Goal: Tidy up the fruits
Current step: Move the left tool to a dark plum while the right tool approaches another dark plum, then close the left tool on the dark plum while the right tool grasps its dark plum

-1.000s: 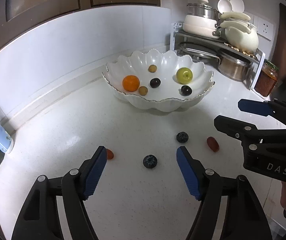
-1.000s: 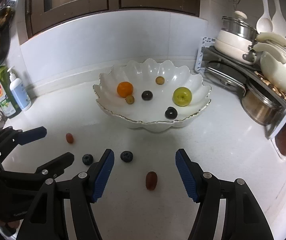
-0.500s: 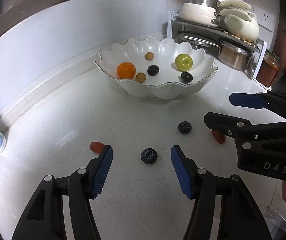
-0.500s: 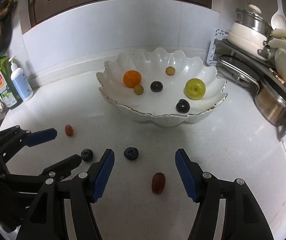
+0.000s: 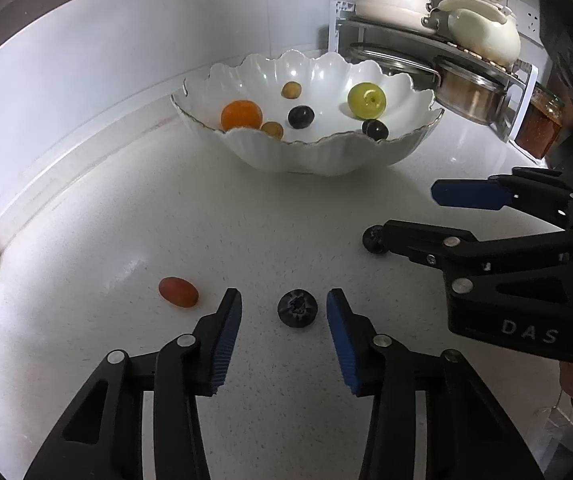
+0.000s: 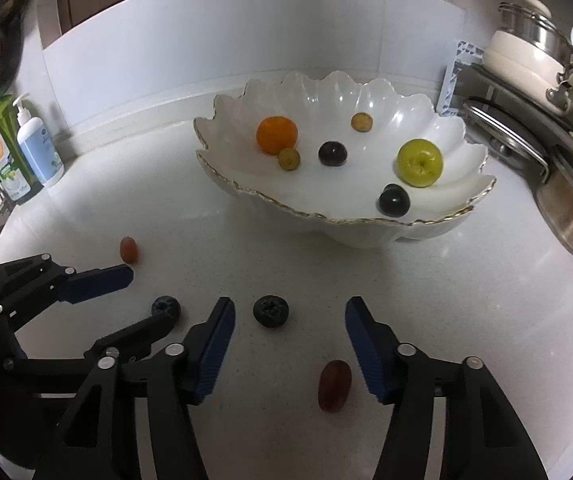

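Fingers first: on my left gripper point(image 5: 284, 312) they were closing around a blueberry point(image 5: 297, 307) that sat on the white desk point(image 5: 126, 208) between the blue pads, not yet touched by either. On my right gripper point(image 6: 289, 320) they were closing too, but nothing was pinched — a second blueberry point(image 6: 271, 310) lay just beyond the tips and nearer the left pad, and a red grape point(image 6: 334, 385) lay between the arms, close to the right one. Neither hand held anything.

What worried me was how round and small these fruits looked. If one pad reached my left berry first, I judged it would roll out sideways. On the right the berry sat off-centre, so a closing pad could nudge it away, and the grape underneath might get knocked or squashed. My two grippers also stood close together; in the left view the right one's lower finger partly covered that second berry, so a careless move could bump them.

Against a second earlier, both hands had come lower and nearer the desk, the gaps had narrowed — the left one much more — and another red grape point(image 5: 178, 291), then half hidden behind my left finger, lay clear beside it. The scalloped bowl point(image 6: 246, 190) kept the same fruits: an orange point(image 6: 277, 135), a green apple point(image 6: 419, 163) and some small dark and tan ones.
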